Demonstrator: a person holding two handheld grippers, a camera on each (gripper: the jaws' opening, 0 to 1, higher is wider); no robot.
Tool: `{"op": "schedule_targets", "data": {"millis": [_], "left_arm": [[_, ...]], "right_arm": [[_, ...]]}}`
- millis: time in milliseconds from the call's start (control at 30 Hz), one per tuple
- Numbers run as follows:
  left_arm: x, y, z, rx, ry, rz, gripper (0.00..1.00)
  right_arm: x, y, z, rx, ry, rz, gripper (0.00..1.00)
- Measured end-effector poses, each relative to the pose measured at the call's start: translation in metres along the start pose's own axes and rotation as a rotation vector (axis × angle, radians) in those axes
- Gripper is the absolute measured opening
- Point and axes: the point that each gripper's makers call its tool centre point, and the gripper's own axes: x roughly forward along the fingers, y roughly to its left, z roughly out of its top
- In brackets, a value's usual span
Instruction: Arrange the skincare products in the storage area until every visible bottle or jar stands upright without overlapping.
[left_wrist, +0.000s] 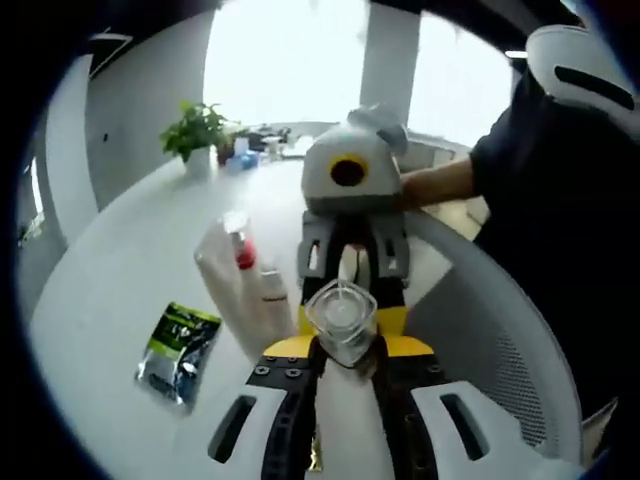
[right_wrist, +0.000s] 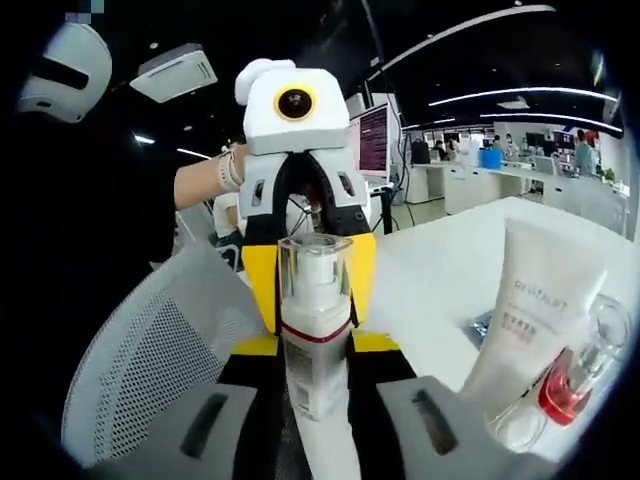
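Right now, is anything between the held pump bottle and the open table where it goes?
Nothing visible. The pump bottle, gripped in the right claw, has bare table beside it; the white tube stands farther off.

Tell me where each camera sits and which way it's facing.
Left gripper view: rides the left gripper, looking across the white table toward bright windows; the right gripper and a person's forearm show.
Right gripper view: rides the right gripper, looking into an office; the left gripper and a hand show.
Shared: the pump bottle both grippers hold, the white tube, the mesh chair.
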Motion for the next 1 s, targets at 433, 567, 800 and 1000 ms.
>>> {"op": "schedule_targets", "data": {"millis": [433,567,800,1000], "left_arm": [[-0.007,-0.006,0.024,-0.012,-0.191,-0.108,0.21],[-0.007,-0.005,0.025,-0.019,-0.213,-0.129,0.21],[-0.005,0.003,0.023,-0.061,-0.219,-0.093,0.19],[-0.005,0.016,0.019,-0.118,-0.235,-0.044,0.18]], "right_arm": [[-0.007,0.019,0.013,0.030,-0.085,0.104,0.22],[-0.006,0.021,0.014,0.027,-0.081,0.118,0.22],[-0.008,0.013,0.008,0.027,-0.052,0.058,0.23],[-0.012,0.002,0.002,0.067,-0.026,-0.027,0.24]]}}
